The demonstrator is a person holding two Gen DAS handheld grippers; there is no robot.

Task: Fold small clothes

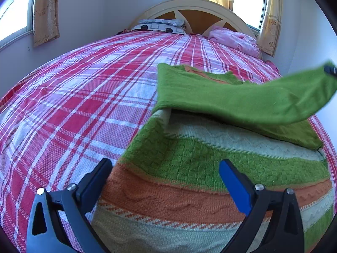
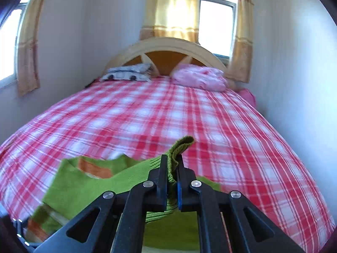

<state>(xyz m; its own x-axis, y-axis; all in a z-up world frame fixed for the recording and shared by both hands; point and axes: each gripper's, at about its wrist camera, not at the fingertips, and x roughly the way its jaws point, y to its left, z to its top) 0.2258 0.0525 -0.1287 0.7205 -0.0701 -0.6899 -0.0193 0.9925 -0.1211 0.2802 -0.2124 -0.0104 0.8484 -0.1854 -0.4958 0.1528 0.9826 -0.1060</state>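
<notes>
The sweater (image 1: 189, 168) lies on the bed (image 1: 84, 105), body just beyond the wide, empty left tongs (image 1: 166, 181). The right tongs (image 2: 172, 175) pinch the sleeve (image 2: 181, 145) cuff, lifted at right; its length runs leftward across the body.

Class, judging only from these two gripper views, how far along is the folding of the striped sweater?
Done: the sweater lies flat on the plaid bed. In hand: the right gripper is shut on the green sleeve, lifted across the body. The left gripper is open above the hem. Left: laying that sleeve down and folding the body.
</notes>
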